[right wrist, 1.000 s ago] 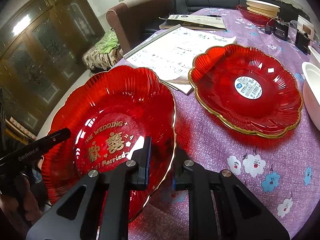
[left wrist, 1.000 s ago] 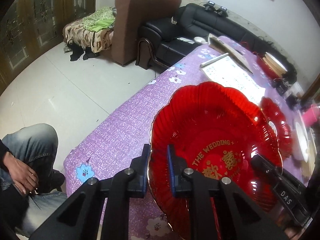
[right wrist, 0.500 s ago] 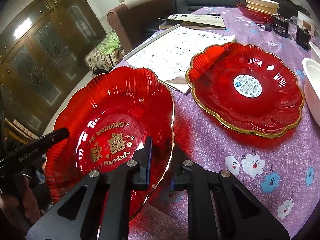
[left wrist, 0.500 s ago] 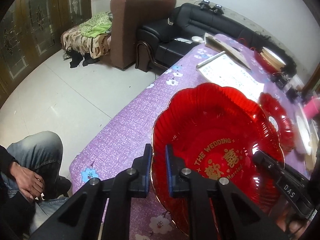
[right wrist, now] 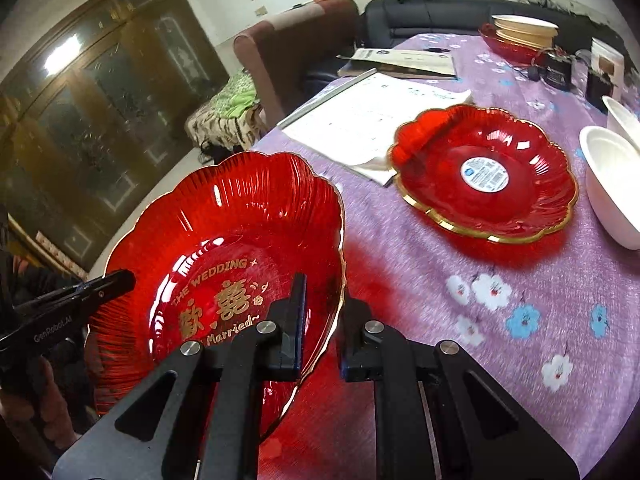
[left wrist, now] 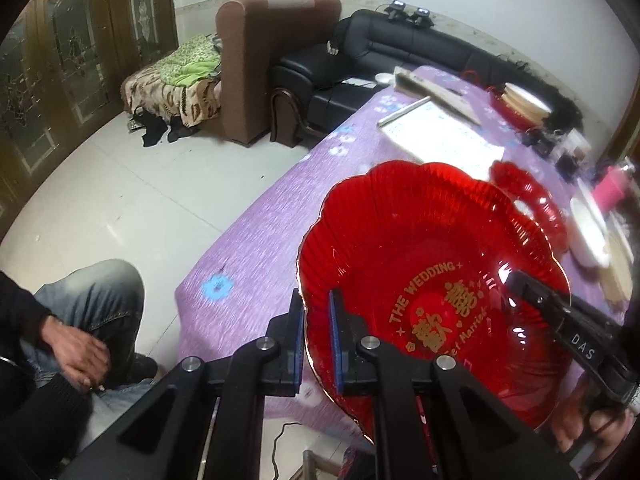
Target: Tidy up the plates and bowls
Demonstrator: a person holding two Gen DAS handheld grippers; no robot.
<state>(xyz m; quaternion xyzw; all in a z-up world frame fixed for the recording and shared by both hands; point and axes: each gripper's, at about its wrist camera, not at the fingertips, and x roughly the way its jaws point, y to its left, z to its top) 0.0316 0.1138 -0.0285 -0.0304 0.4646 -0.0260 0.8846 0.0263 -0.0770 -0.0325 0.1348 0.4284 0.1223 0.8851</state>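
Above the bench (right wrist: 460, 280) edge, left gripper (left wrist: 316, 332) and right gripper (right wrist: 322, 320) each pinch opposite rims of the wedding plate (right wrist: 240, 256); uneven pull could slip it floorward.

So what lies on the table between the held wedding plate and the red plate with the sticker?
Only bare purple floral tablecloth lies between the wedding plate and the stickered plate, seen in the right wrist view.
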